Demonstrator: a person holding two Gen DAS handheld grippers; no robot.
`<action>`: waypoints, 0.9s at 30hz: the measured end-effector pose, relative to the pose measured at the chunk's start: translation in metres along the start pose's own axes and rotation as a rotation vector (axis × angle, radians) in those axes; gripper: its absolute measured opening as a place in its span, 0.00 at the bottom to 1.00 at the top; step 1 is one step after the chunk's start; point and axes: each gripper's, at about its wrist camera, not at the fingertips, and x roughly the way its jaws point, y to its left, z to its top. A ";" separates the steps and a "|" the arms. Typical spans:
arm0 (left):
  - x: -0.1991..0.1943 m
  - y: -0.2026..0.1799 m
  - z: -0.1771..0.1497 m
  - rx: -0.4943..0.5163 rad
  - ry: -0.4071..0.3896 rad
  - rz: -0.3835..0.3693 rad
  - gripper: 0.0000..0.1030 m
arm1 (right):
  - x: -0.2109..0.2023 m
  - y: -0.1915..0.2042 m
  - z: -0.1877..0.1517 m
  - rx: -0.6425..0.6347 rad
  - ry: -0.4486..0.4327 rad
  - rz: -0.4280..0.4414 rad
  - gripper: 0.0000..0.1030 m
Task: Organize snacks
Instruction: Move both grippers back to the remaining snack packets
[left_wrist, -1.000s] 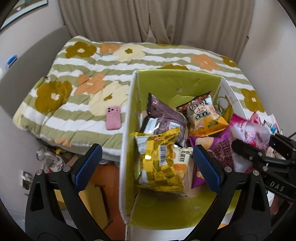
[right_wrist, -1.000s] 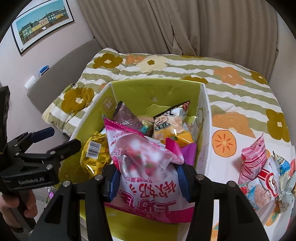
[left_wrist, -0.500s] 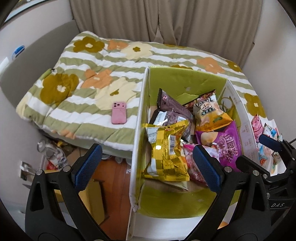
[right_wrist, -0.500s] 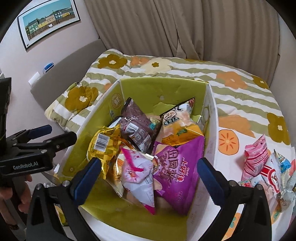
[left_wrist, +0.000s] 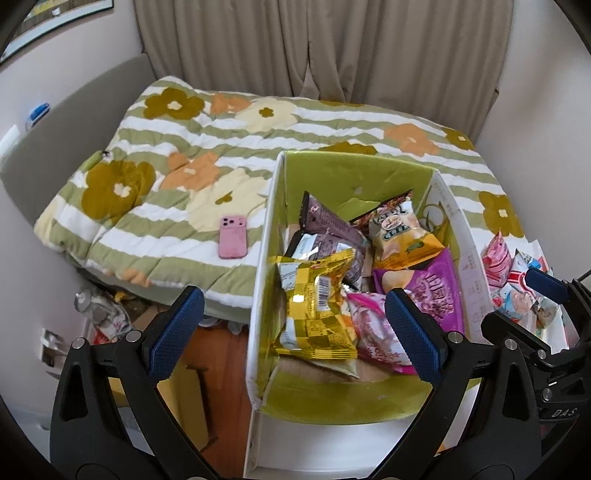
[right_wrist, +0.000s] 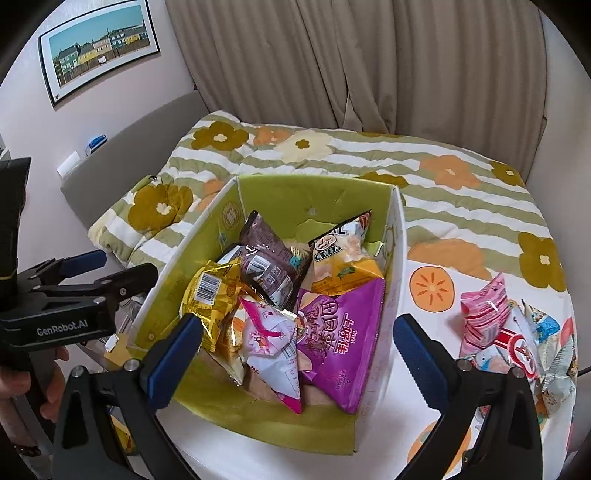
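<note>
A green-lined cardboard box (right_wrist: 325, 195) (left_wrist: 354, 173) holds several snack bags: a gold one (right_wrist: 210, 291), brown ones (right_wrist: 266, 254), a yellow chip bag (right_wrist: 343, 266), a purple bag (right_wrist: 340, 332) and a pink-and-white bag (right_wrist: 273, 339) lying at the front. My right gripper (right_wrist: 297, 350) is open and empty above the box's near end. My left gripper (left_wrist: 291, 328) is open and empty over the box's left wall. Several loose snack packets (right_wrist: 487, 317) (left_wrist: 498, 258) lie on the table right of the box.
A bed with a flowered green-striped quilt (left_wrist: 207, 170) lies behind and left of the box. A pink phone (left_wrist: 232, 236) rests on it. The table has a persimmon-print cloth (right_wrist: 432, 288). Clutter and cardboard lie on the floor at lower left (left_wrist: 107, 317).
My right gripper opened and let the pink-and-white bag drop into the box, then pulled back and up. My left gripper drew back a little, still open.
</note>
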 end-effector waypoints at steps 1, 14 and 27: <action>-0.003 -0.003 0.000 0.001 -0.005 -0.002 0.95 | -0.003 -0.001 0.000 0.001 -0.005 0.001 0.99; -0.032 -0.104 -0.001 0.032 -0.060 -0.061 0.95 | -0.073 -0.076 -0.010 0.055 -0.085 -0.032 1.00; -0.009 -0.272 -0.035 0.191 -0.020 -0.180 0.95 | -0.122 -0.226 -0.056 0.186 -0.074 -0.183 1.00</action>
